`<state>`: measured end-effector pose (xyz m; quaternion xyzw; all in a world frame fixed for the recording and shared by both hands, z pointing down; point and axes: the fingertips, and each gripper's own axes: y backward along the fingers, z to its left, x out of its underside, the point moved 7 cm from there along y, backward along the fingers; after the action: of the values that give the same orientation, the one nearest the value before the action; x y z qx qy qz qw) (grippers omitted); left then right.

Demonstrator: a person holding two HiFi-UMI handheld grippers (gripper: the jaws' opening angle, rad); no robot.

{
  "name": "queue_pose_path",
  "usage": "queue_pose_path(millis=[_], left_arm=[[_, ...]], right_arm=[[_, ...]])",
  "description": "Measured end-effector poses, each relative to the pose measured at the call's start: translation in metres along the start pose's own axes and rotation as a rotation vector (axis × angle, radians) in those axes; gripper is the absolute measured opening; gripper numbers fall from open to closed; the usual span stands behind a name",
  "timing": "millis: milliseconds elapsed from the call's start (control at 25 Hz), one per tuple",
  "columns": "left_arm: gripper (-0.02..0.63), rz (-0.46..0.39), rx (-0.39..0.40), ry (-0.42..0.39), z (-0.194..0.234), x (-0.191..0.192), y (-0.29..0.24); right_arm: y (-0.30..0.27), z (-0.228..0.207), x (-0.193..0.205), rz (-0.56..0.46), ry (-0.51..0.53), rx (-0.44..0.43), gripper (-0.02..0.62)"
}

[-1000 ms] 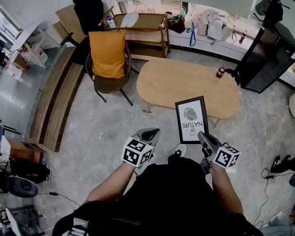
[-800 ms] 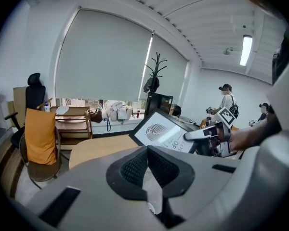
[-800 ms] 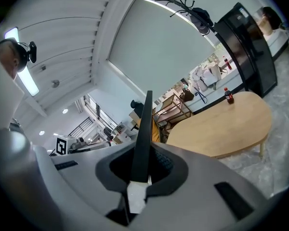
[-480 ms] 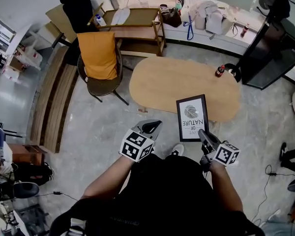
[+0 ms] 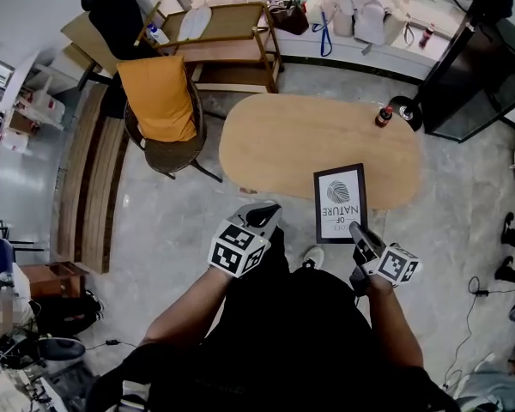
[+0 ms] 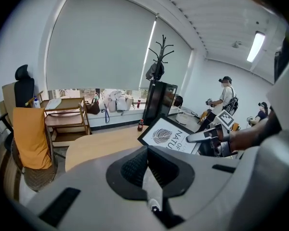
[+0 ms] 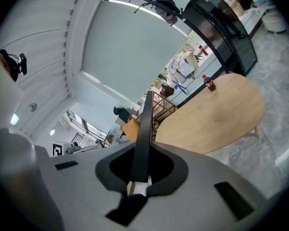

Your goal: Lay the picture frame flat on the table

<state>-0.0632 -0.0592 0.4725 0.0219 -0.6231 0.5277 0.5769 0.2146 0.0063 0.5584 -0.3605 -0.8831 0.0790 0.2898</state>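
Gripping picture frame (image 5: 340,202) near its lower right corner, as the head view shows it, with right gripper (image 5: 355,227); jaws almost together, pinched on the thin black edge, seen edge-on between them in the right gripper view. Holding frame in the air, not resting on the counter (image 5: 283,140); printed side facing up toward the head camera, with leaf graphic and "NATURE" lettering reading upside down from there; far end overlapping the counter's near edge in head view, near end over the floor (image 5: 189,221); tilted in the left gripper view, not flat. Carrying left gripper (image 5: 263,216) empty; jaws closed against each other, nothing between them; positioned left of the frame and apart from it, just short of the counter's near edge. Noting small dark bottle (image 5: 384,115) upright at the counter's far right end, well apart from the frame; chair (image 5: 159,97) with orange cushion beyond the counter's left end; black cabinet (image 5: 472,75) off to the far right.
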Motion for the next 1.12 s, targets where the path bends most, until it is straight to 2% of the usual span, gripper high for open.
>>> queue_pose_path(millis=[240,360,520,760,920,1000,1120], left_arm=[[0.005,0.028,0.062,-0.022,0.053,-0.022,-0.039],[0.005,0.076,0.082,-0.078,0.089,-0.034,-0.066],[0.005,0.075,0.134,-0.099,0.137,-0.06,-0.095],[0.005,0.126,0.215,-0.149,0.193,-0.075,-0.13],[0.005,0.167,0.207,-0.106,0.219,-0.073,-0.145],[0.005,0.176,0.194,-0.069,0.228,-0.072,-0.15],[0.005,0.207,0.147,-0.022,0.239,-0.064,-0.154]], right_arm=[[-0.049,-0.016,-0.03,-0.012,-0.091,0.05,0.025],[-0.082,-0.032,-0.049,-0.009,-0.103,0.115,0.025],[-0.132,-0.058,-0.071,-0.012,-0.134,0.206,0.025],[-0.213,-0.111,-0.073,-0.012,-0.262,0.329,0.025],[-0.269,-0.147,-0.068,0.062,-0.287,0.406,0.025],[-0.292,-0.164,-0.069,0.088,-0.289,0.412,0.025],[-0.322,-0.191,-0.075,0.07,-0.323,0.398,0.025]])
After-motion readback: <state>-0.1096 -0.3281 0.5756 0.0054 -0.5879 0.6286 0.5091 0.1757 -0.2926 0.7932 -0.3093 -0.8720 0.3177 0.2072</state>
